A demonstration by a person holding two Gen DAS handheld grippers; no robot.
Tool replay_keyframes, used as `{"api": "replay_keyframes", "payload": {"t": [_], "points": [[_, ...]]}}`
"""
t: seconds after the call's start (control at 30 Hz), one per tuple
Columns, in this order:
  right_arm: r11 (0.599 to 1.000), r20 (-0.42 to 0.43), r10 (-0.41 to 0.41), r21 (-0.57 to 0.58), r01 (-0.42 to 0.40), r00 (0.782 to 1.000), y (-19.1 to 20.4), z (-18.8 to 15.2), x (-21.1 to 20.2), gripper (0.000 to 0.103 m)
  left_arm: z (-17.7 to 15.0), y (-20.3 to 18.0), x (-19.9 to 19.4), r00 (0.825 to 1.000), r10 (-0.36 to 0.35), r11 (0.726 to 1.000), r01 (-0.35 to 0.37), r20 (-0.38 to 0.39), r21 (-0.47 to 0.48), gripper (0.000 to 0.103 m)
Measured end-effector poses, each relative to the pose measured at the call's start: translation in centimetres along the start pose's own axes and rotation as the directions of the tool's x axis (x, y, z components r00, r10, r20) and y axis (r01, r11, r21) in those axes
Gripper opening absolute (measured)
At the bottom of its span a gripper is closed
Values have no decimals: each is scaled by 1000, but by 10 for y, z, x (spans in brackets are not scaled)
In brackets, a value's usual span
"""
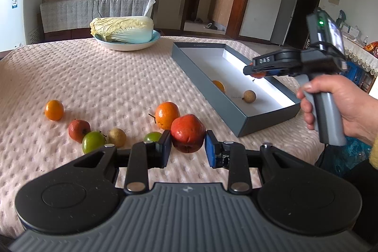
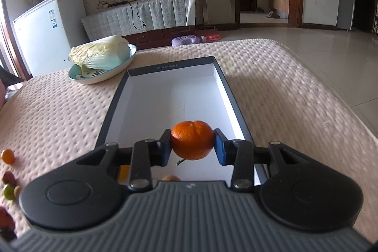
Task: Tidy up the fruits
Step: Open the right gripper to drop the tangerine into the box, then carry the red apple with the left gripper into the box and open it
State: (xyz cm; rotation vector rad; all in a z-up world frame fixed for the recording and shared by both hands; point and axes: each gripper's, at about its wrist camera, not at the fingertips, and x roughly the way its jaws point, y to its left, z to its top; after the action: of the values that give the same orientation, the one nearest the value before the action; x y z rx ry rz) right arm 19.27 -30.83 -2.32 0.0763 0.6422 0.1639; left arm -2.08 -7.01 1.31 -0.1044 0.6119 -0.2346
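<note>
Over the grey box, my right gripper is clamped on a mandarin, so I'd lower it before releasing, while my left gripper pinches a red fruit.

A red apple and a mandarin are each clamped between gripper pads, the mandarin above the grey box. In the box lie 1 orange and 1 brown longan. 6 more fruits are scattered on the desk.
</note>
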Motion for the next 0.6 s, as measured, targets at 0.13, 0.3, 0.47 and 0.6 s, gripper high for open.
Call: {"api": "replay_keyframes", "payload": {"t": [0.13, 0.3, 0.47, 0.6], "points": [[1000, -8, -10, 22, 11, 1000, 1, 5, 11, 41, 0, 0, 4, 1000, -4, 1000, 5, -10, 6, 35], [999, 32, -13, 41, 12, 999, 0, 10, 11, 42, -1, 1, 6, 1000, -3, 1000, 3, -13, 20, 35], [999, 92, 21, 43, -25, 996, -3, 11, -1, 51, -2, 0, 5, 1000, 4, 1000, -4, -8, 24, 35], [999, 146, 19, 47, -27, 989, -9, 9, -17, 51, -3, -3, 2, 1000, 12, 999, -12, 0, 40, 35]]}}
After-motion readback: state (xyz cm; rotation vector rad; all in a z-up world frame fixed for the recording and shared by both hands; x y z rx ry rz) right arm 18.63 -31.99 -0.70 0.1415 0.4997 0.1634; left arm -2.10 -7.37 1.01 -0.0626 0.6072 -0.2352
